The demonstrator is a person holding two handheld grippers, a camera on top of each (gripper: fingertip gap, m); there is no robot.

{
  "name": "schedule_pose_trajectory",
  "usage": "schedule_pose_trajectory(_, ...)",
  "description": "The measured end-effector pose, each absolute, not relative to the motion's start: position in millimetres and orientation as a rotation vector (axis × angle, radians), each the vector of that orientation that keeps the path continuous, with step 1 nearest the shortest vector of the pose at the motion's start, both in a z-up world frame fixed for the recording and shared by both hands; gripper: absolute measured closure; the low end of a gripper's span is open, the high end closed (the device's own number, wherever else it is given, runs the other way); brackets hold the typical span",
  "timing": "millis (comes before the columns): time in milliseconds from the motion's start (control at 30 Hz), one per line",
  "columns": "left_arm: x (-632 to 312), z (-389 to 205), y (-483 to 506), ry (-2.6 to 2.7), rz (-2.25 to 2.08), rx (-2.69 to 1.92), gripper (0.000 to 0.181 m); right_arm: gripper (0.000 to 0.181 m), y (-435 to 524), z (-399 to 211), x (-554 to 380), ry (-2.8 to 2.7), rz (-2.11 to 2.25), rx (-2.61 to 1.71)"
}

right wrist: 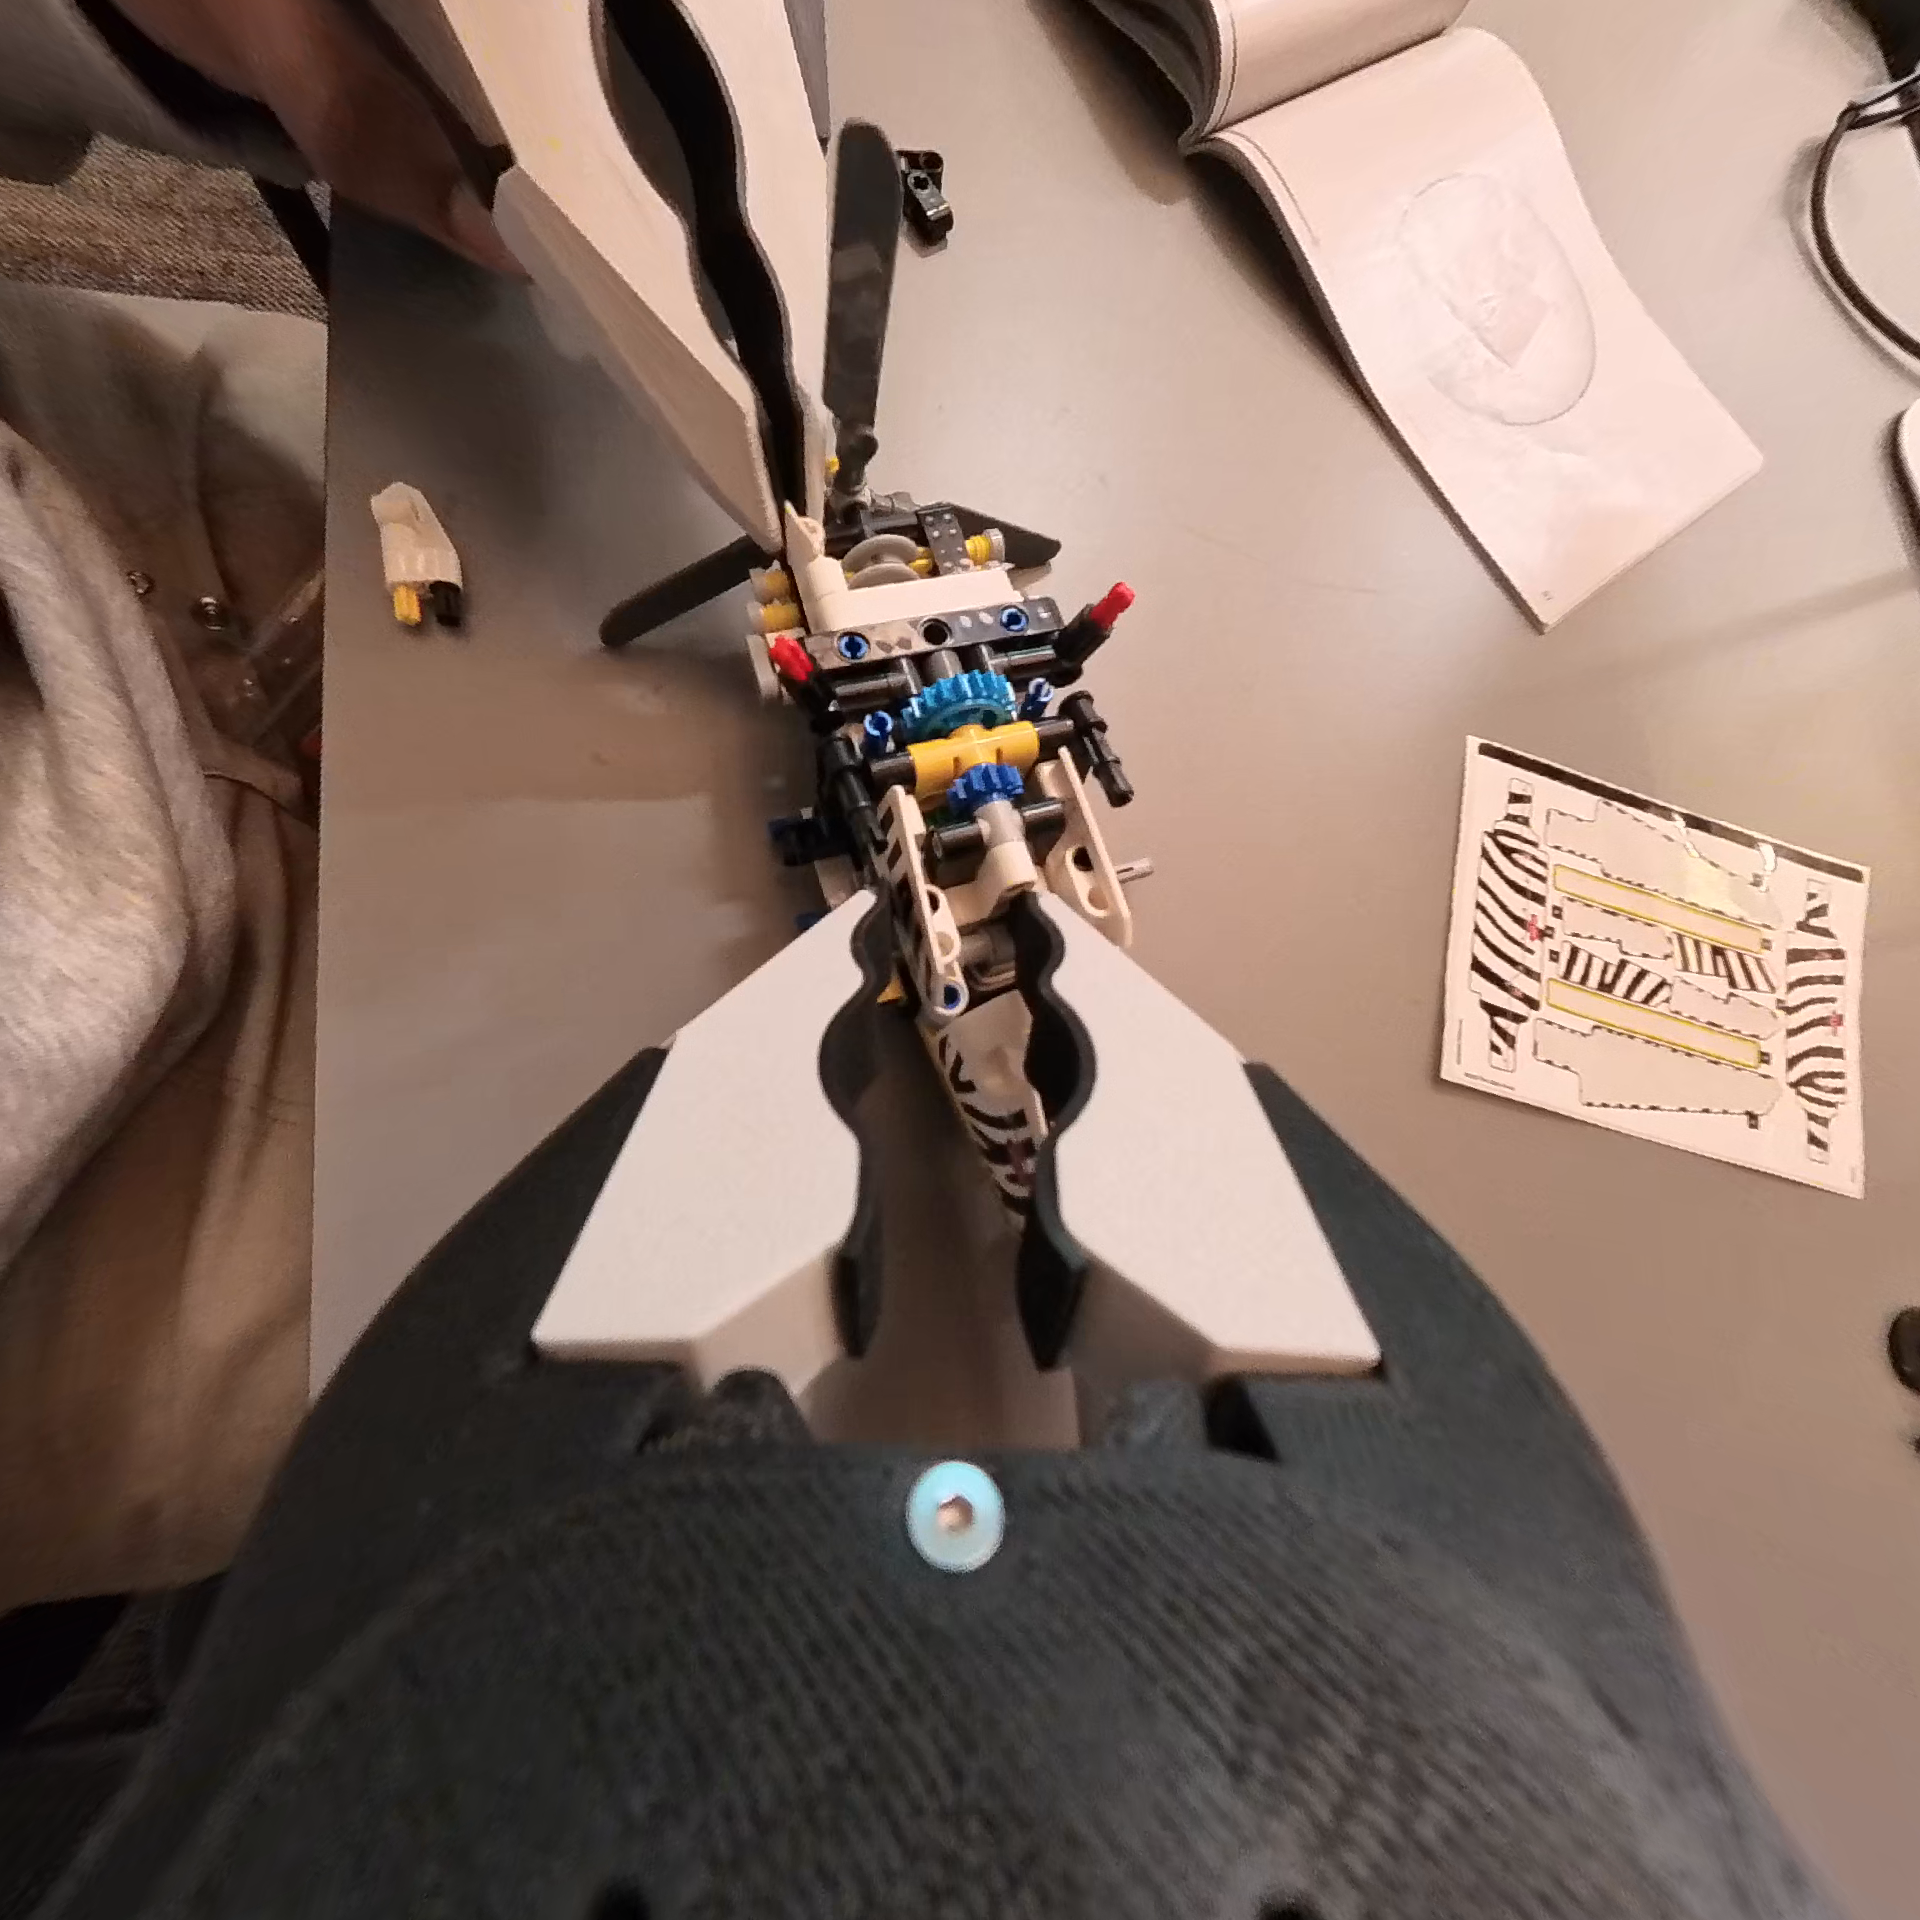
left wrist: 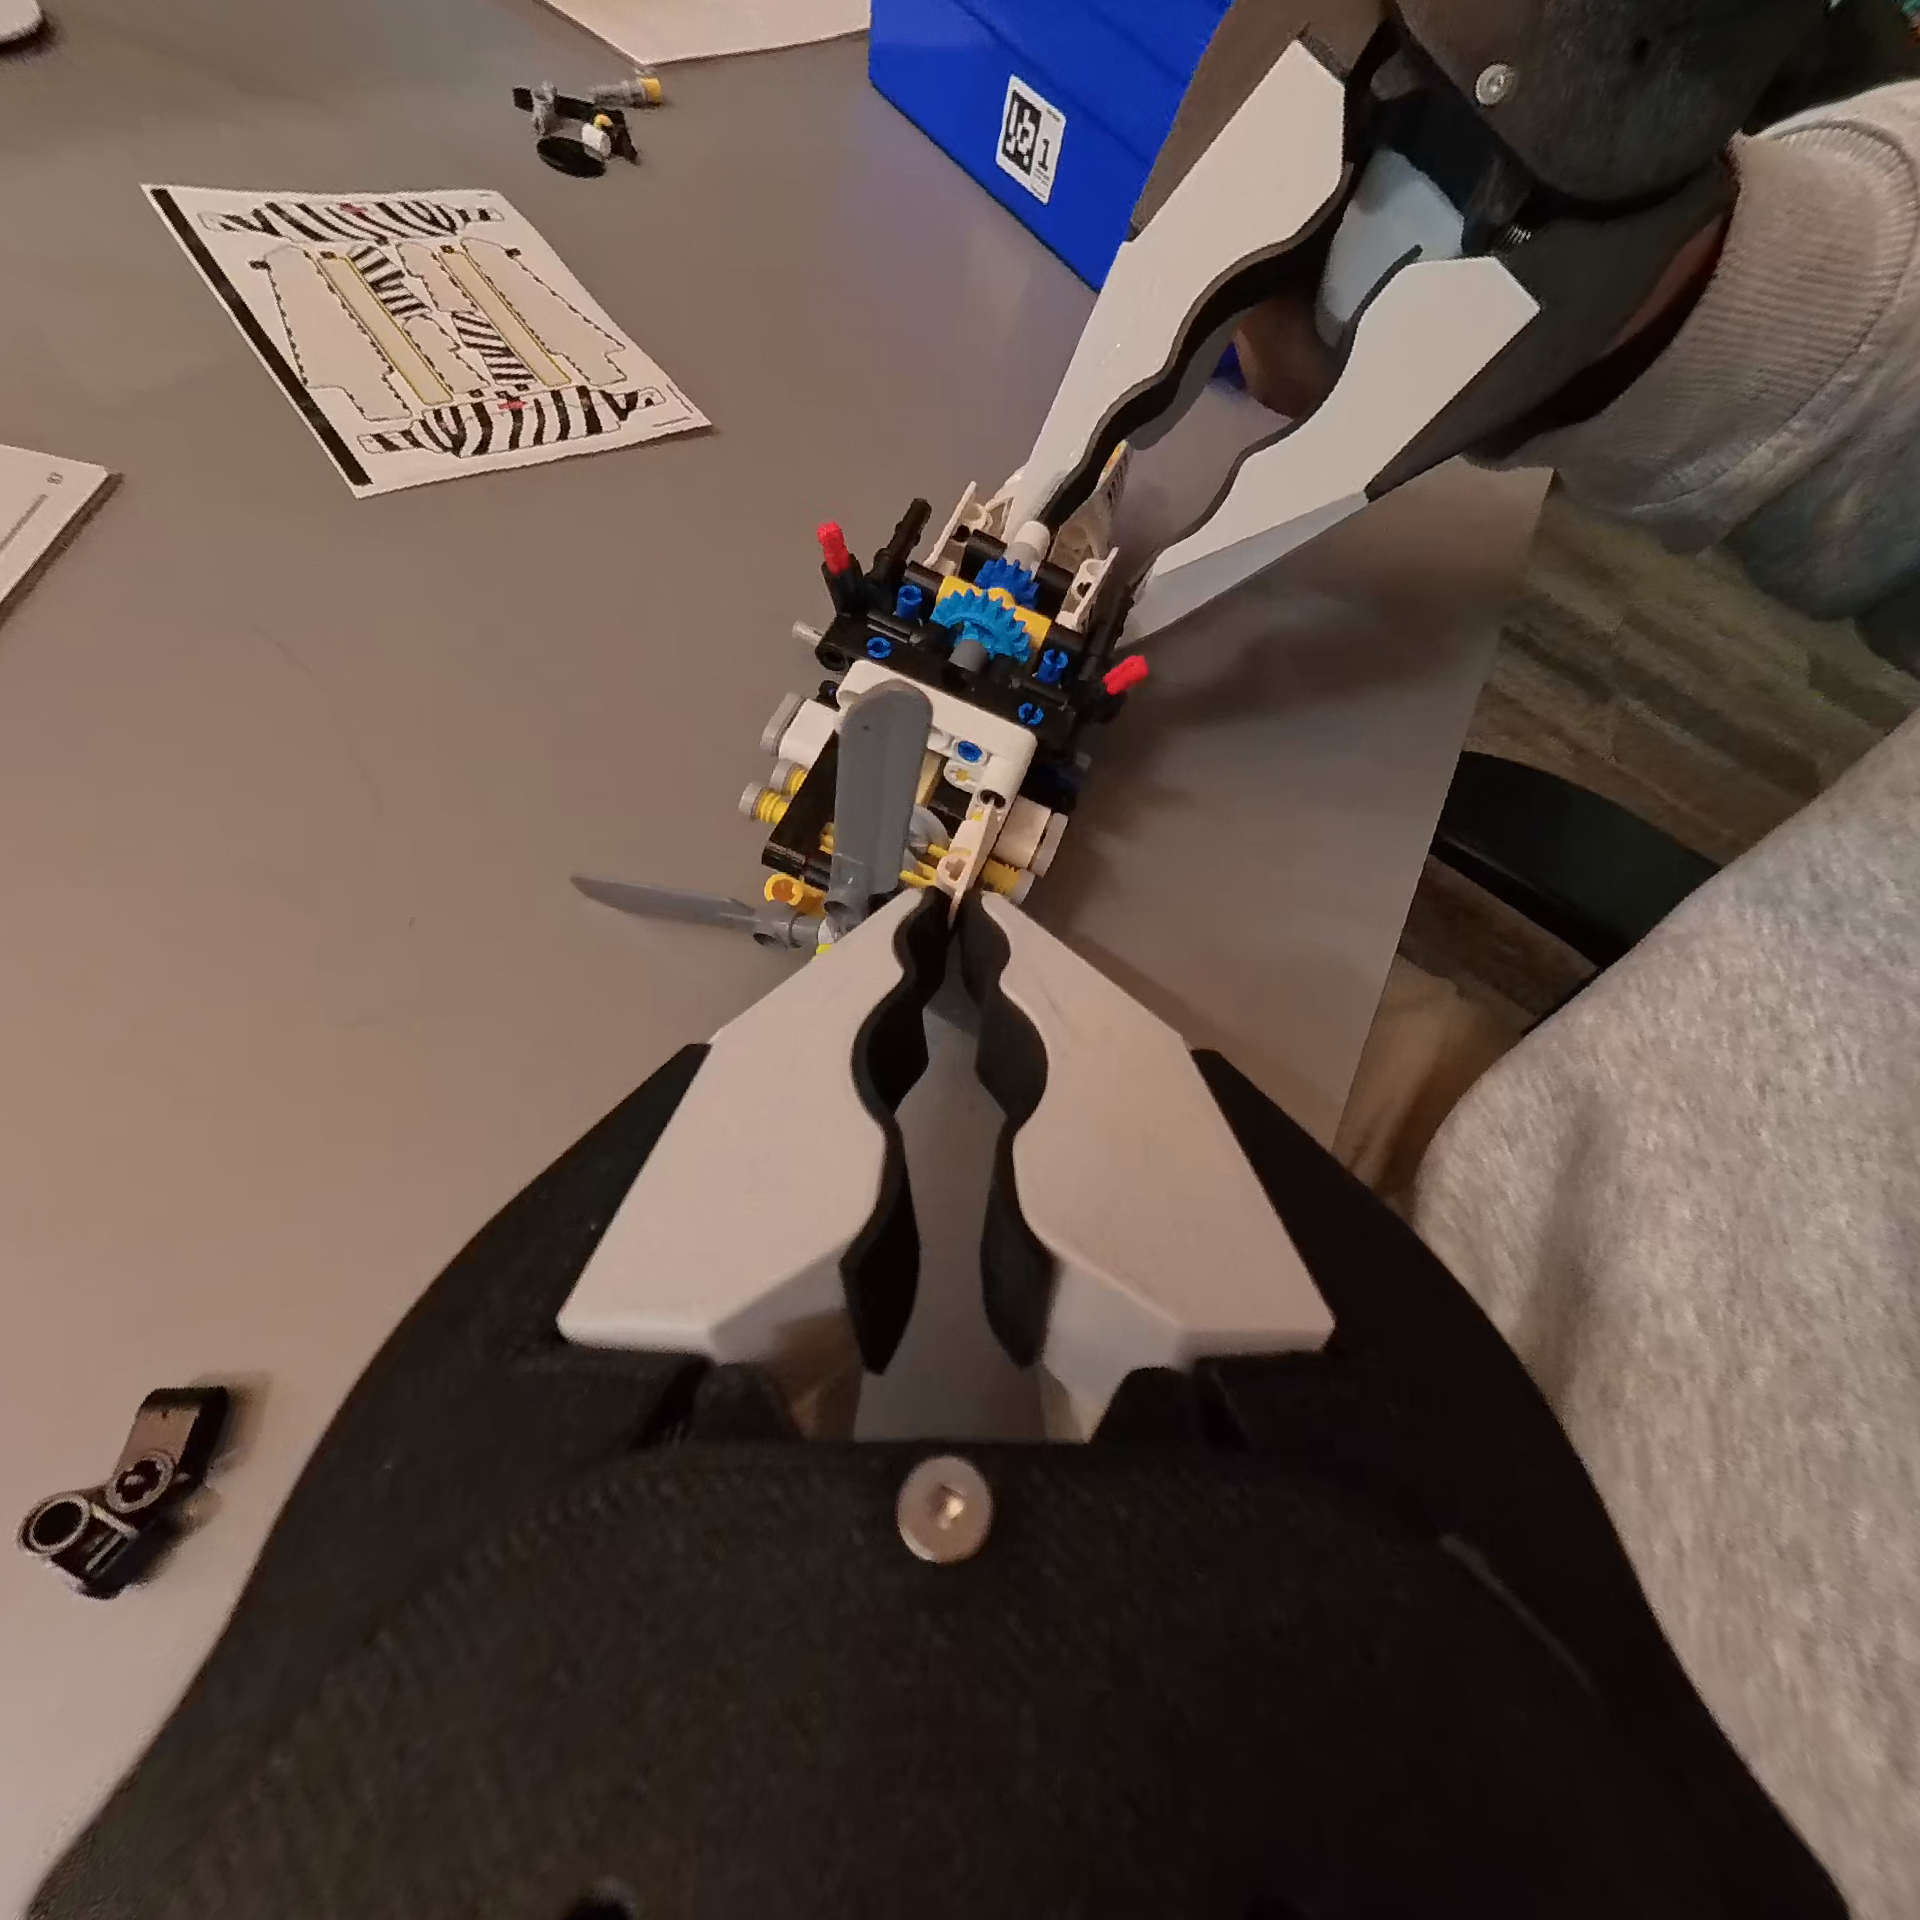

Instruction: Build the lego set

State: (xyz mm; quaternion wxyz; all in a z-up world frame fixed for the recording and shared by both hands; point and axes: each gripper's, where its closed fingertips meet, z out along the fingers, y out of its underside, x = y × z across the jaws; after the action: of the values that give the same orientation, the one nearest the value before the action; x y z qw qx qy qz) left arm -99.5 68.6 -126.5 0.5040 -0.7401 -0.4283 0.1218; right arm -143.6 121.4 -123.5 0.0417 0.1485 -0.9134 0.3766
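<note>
Your left gripper (left wrist: pixel 948 914) had pale grey fingers with wavy black pads, a textured black body and a silver screw (left wrist: pixel 943 1507) at six o'clock. Your right gripper (right wrist: pixel 961 935) matched it. You wore a grey knit sleeve (left wrist: pixel 1704 1299).

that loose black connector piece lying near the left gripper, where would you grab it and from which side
Probably across the flat arm of the black connector, coming straight down from above. It lies flat on the grey table with bare surface all round, so both fingers could straddle its narrow width. The round barrel end looks likelier to roll or slip. The left gripper, now shut on the lego model, would have to let go first.
</note>
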Motion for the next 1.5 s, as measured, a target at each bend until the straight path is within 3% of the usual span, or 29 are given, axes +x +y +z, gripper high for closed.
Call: schedule_pose_trajectory(1500,-101.5,-126.9,72.3,-1.068,0.343,-1.844,0.181,0.159,123.2,-124.1,-145.3,-2.790,1.130,0.449)
